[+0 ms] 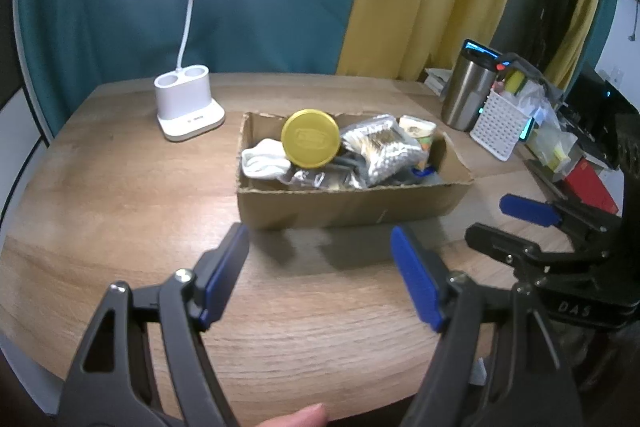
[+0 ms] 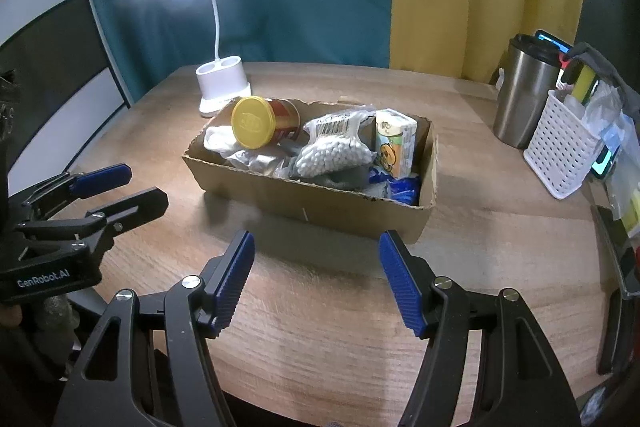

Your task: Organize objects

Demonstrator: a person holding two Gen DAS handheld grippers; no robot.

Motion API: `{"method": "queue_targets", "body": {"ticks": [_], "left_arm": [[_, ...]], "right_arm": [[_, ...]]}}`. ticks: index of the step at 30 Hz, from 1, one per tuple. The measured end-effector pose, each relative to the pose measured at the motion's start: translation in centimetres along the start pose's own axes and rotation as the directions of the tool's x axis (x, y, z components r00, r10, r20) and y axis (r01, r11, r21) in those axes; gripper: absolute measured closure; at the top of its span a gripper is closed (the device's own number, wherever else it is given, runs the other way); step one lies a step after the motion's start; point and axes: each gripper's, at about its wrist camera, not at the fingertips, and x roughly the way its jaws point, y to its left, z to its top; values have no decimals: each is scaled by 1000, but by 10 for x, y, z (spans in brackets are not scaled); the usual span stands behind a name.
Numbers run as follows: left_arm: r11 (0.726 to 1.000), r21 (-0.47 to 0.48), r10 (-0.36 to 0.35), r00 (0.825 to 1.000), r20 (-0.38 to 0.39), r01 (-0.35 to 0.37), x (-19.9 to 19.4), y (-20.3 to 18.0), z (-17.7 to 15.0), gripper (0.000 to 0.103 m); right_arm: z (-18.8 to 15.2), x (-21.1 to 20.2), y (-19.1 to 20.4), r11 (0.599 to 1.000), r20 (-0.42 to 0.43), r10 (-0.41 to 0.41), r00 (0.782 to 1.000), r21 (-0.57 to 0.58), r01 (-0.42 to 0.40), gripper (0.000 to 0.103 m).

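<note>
We take the torn-edged cardboard box (image 1: 352,205) as our landmark on the wooden table (image 1: 120,187). Inside it, toward the lamp end, a red can with a yellow lid (image 2: 253,123) lies on its side, propped on a crumpled white cloth (image 1: 264,159). Next to the can sits a clear bag of cotton swabs (image 2: 336,151), and beyond that a small carton with a cartoon print (image 2: 396,143) stands against the far end wall. Blue packaging (image 2: 396,187) lies low in that same corner.

Our left gripper (image 1: 320,259) hovers just in front of the box's long side, blue pads spread wide with nothing between them. Our right gripper (image 2: 316,267) hangs likewise before the box, jaws apart and empty.

Behind the box stands a white desk lamp (image 1: 188,107), lit. Off the box's other end stand a steel tumbler (image 2: 524,95) and a white perforated basket (image 2: 564,151) stuffed with odds and ends.
</note>
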Motion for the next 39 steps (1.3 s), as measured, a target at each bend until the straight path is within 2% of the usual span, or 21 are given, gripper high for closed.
{"method": "queue_targets", "body": {"ticks": [23, 26, 39], "left_arm": [[1000, 4, -4, 1000, -13, 4, 6, 0, 0, 28], [1000, 7, -1, 1000, -14, 1, 7, -1, 0, 28], [1000, 16, -6, 1000, -20, 7, 9, -2, 0, 28]], "right_arm": [[-3, -1, -6, 1000, 3, -4, 1000, 14, 4, 35], [-2, 0, -8, 1000, 5, -7, 1000, 20, 7, 26], [-1, 0, -8, 1000, 5, -8, 1000, 19, 8, 26]]}}
